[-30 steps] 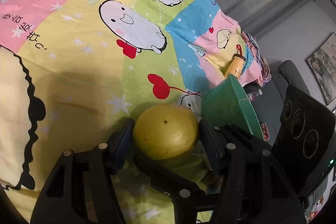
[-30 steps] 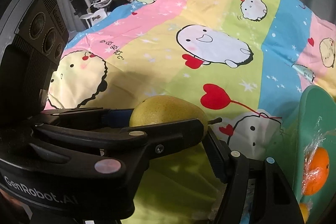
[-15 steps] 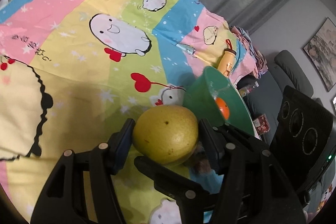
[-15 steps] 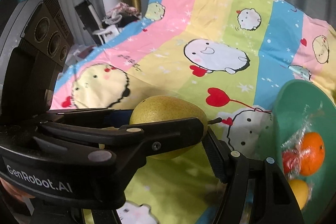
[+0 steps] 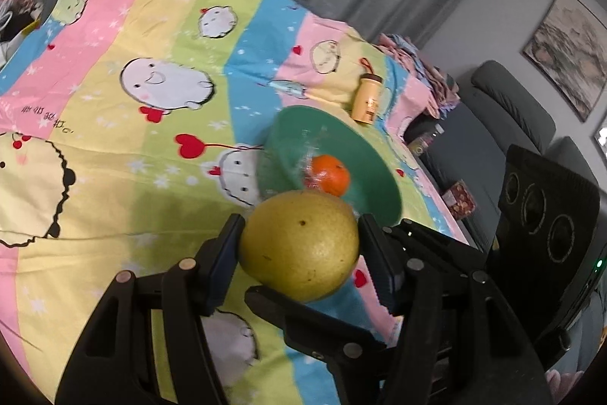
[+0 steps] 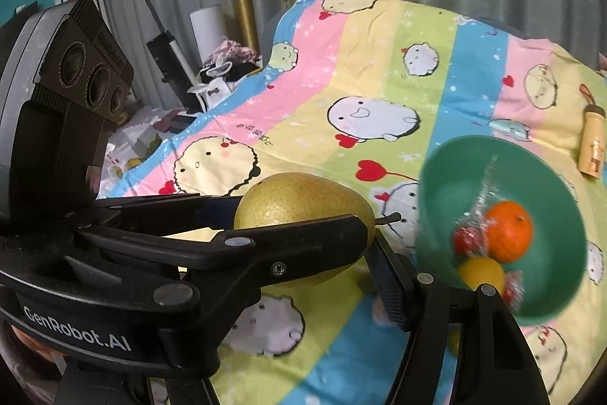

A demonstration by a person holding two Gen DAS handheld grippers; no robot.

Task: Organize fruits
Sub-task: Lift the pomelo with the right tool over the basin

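Left gripper (image 5: 299,245): black two-finger tool, clamped on both flanks of the round yellow-green pear (image 5: 299,247), carried clear above the bedspread.
Right gripper (image 6: 303,245): crosses the left one; it appears to grip the same pear, seen here lying sideways, long axis across the frame, stem (image 6: 390,217) pointing right toward the bowl. One finger (image 6: 390,287) presses near the stem end; the other is hidden behind the left tool.
Bedspread (image 5: 114,93): pastel-striped cotton sheet printed with cartoon faces and red hearts.
Green plastic bowl (image 6: 447,177): round, resting on the sheet, ahead and to the right of the pear, near but not under it.
Bowl contents: orange mandarin (image 6: 508,230), yellow fruit (image 6: 480,272), red items in clear wrapping (image 6: 466,240).
Small tan bottle (image 5: 367,99): lies on the sheet beyond the bowl, apart from it.
Step judged: carrying the pear to the bowl; travel needed is rightward, then down over the rim.
Risk judged: landing on the wrapped fruit.
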